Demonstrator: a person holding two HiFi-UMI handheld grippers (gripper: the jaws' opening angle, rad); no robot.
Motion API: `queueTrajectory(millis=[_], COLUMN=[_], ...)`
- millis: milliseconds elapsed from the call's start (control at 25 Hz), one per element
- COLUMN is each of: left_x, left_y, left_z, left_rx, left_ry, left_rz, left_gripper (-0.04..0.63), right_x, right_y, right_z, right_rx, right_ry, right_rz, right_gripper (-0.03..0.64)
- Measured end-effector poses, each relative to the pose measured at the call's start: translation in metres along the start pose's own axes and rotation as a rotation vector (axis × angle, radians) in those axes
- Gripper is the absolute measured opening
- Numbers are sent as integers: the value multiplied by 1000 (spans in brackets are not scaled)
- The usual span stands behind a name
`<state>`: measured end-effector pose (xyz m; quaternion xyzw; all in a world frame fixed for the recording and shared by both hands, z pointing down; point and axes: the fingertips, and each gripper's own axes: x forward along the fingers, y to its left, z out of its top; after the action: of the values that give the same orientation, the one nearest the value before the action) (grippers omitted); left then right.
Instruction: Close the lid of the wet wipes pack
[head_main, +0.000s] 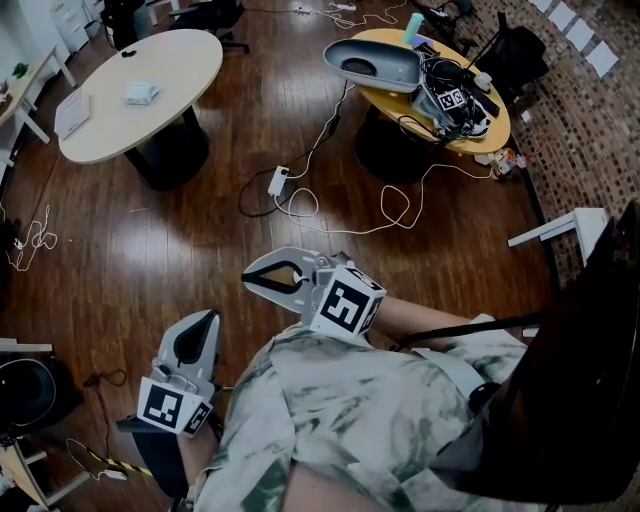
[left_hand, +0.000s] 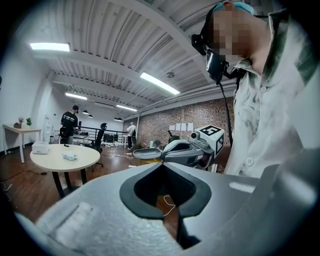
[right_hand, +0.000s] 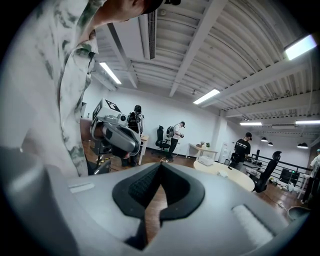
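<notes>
A small pale pack (head_main: 140, 94) lies on the round cream table (head_main: 190, 55) far off at the upper left; it is too small to tell how its lid stands. The left gripper view shows the same pack (left_hand: 69, 156) on that table. Both grippers are held close to the person's body, well away from the table. My left gripper (head_main: 211, 315) points up at the lower left, jaw tips together and nothing between them. My right gripper (head_main: 247, 278) points left, also shut and empty. Their tips meet in each gripper view (left_hand: 162, 165) (right_hand: 161, 165).
A white flat box (head_main: 73, 113) lies on the same table. A second round table (head_main: 480, 135) at the upper right carries another gripper (head_main: 375, 62) and tangled cables. A power strip (head_main: 278, 181) and cords lie on the wood floor. Several people stand far off.
</notes>
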<state>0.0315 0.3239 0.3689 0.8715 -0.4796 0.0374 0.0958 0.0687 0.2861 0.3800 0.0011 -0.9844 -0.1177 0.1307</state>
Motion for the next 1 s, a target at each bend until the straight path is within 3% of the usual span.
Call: queueTrajectory(millis=[1000], left_x=[-15], left_y=[4], left_z=[1], left_rx=[4], left_ry=[-4], left_rz=[25], left_gripper=[2], right_x=[11], right_y=[11], right_z=[10], right_rx=[-40], right_ry=[-14], right_rz=[30], right_gripper=[5])
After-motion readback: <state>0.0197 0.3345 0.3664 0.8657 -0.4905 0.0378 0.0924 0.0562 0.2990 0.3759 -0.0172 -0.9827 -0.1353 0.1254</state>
